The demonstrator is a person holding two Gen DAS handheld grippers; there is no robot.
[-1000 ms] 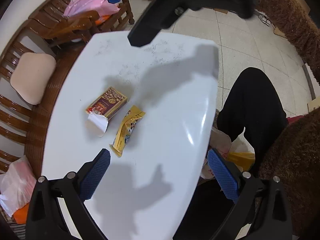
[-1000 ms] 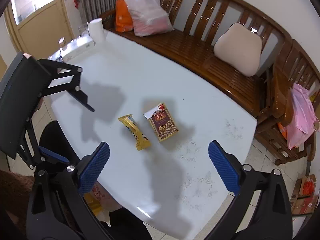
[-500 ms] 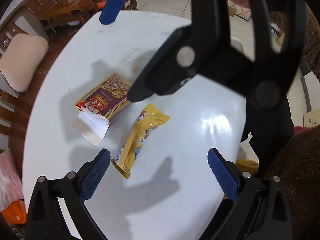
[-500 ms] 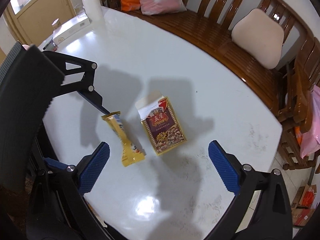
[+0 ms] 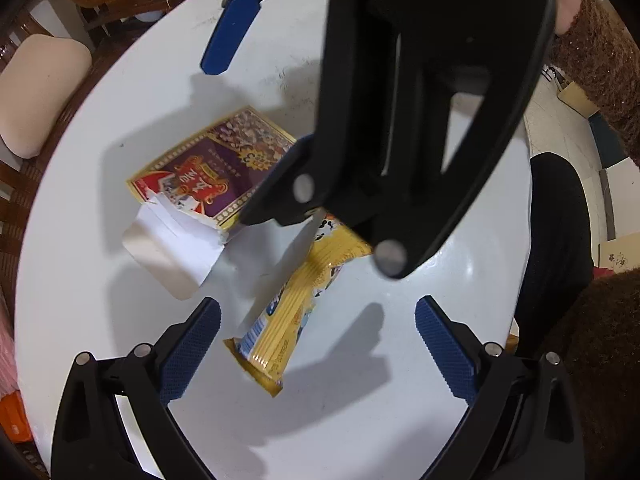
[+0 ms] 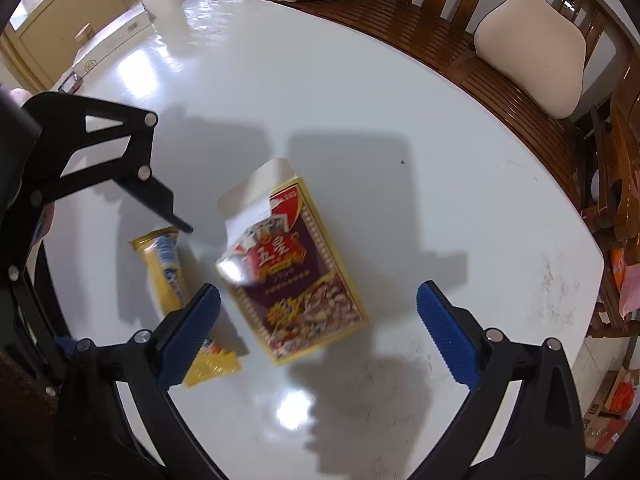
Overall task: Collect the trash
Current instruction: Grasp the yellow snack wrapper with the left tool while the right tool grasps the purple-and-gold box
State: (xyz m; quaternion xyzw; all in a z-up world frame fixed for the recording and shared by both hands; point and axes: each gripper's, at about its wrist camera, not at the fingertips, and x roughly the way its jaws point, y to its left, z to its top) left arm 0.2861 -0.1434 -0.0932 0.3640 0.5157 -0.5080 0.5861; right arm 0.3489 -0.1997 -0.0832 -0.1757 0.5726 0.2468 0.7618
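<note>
**Both grippers lower over the two pieces of trash**

Compared with half a second ago, we see both cameras closer to the white table (image 6: 360, 80): the carton and the wrapper fill far more of each frame, and in the left wrist view the right gripper's black frame now covers much of the upper right.

In the left wrist view, going left to right, the beige cushion (image 5: 36, 92) sits at the upper left edge. The flat cardboard box (image 5: 212, 172), purple and red with a gold border, lies left of centre with its torn white flap (image 5: 172, 252) spread open on the glossy tabletop. Just beside it, lower centre, lies the yellow wrapper (image 5: 288, 316), crinkled, ribbed and long. Our left gripper (image 5: 316, 346) stands wide open, its blue textured pads on either side of the wrapper's near end, not touching it.

In the right wrist view, the wrapper (image 6: 166, 276) lies at the lower left, partly behind the left blue pad. The box (image 6: 296, 280) lies at the centre. Our right gripper (image 6: 318, 338) is wide open around the box's near end. The slatted wooden bench (image 6: 440, 36) curves along the upper right.
</note>
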